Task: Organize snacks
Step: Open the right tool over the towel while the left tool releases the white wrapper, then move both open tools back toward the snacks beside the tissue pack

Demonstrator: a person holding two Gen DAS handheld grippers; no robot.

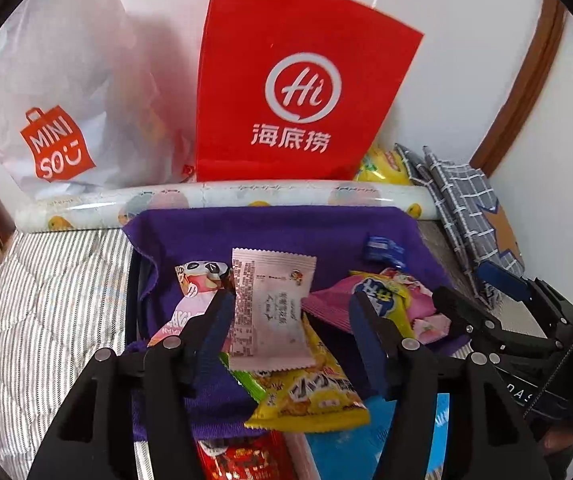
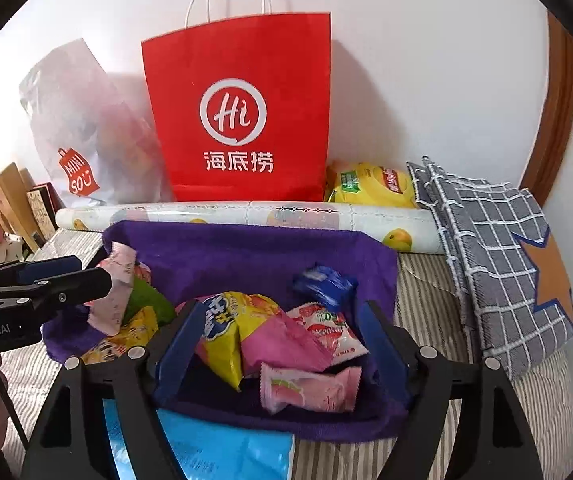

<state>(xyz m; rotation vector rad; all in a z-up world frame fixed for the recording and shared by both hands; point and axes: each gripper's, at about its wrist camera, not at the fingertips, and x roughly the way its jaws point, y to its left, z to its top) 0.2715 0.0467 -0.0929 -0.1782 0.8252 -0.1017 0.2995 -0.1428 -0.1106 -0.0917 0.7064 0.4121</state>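
This looks like a home bedroom: a striped quilt (image 2: 426,292) covers a bed, a wooden headboard (image 2: 4,188) stands at the left edge, and shopping bags, a red paper bag (image 2: 242,80) among them, lean on the white wall behind.

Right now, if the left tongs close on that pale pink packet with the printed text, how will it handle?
The pale pink packet is probably light and floppy: a thin, crimp-edged wrapper propped on other snacks. Its glossy film may slip. Lifting it could drag the yellow packet beneath.
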